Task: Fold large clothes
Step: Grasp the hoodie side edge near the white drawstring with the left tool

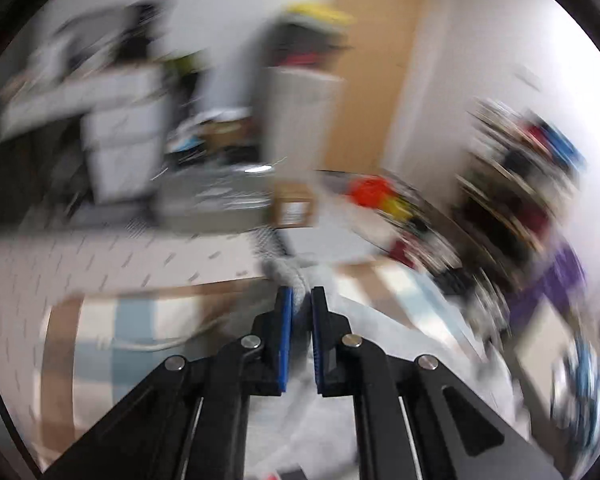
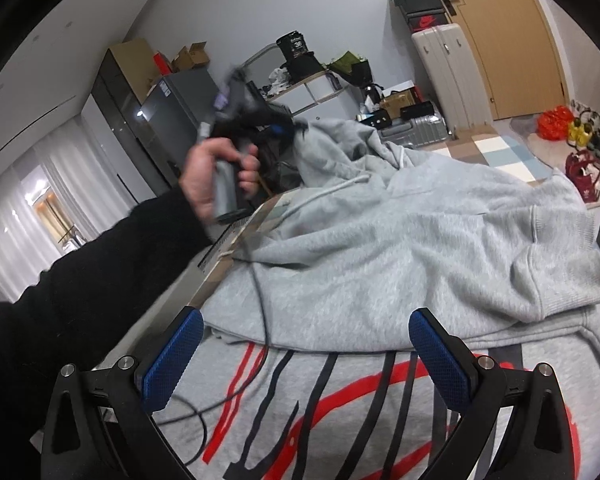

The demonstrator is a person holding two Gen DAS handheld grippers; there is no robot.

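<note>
Grey hoodie spread over bench, one edge lifted. L gripper jaws clamped on hoodie fabric, raised. R gripper jaws wide open, empty, above red/black print.

Right gripper: jaws wide, nothing between, over hoodie.
Left gripper: pinches raised grey fabric.
Hand: grips its handle.

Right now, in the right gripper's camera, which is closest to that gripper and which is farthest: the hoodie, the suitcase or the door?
1. The hoodie, lying right under the open right gripper.
2. The suitcase, standing upright at the far wall, upper right.
3. The door, just behind the suitcase, farthest back.
</note>
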